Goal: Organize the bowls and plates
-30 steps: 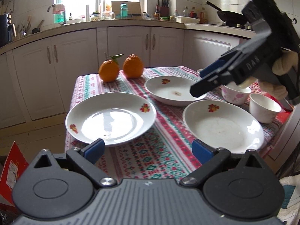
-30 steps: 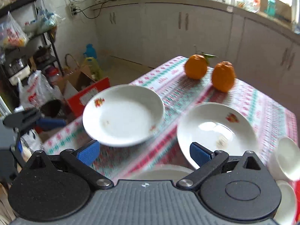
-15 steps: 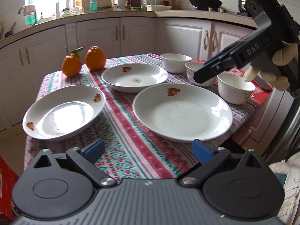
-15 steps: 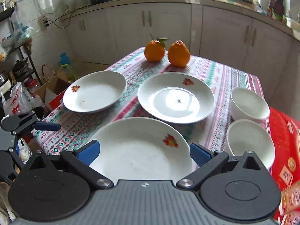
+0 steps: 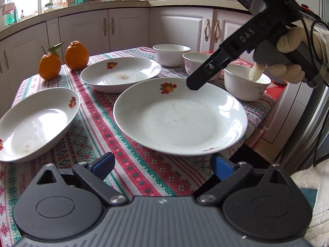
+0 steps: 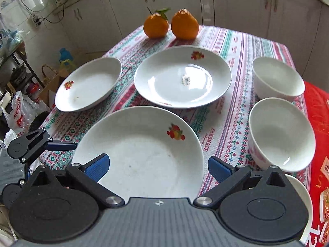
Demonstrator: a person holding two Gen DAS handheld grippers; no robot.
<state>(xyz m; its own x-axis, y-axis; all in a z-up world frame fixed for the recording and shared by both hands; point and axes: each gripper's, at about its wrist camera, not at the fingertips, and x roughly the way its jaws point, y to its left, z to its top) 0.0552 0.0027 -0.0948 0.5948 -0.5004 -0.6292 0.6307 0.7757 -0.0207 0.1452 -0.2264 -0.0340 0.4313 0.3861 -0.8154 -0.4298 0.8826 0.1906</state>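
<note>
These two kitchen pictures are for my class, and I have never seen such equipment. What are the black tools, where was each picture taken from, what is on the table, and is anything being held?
There is no robot here. A person holds a hand-operated tool with two fingers in each hand, and each tool carries a wide-angle camera looking along its fingers.

The left tool's view shows the left gripper at the bottom and the right tool in a gloved hand. The right tool's view shows the right gripper.

On the patterned tablecloth lie three plates, three bowls and two oranges.

Both grippers are open and hold nothing.
</note>
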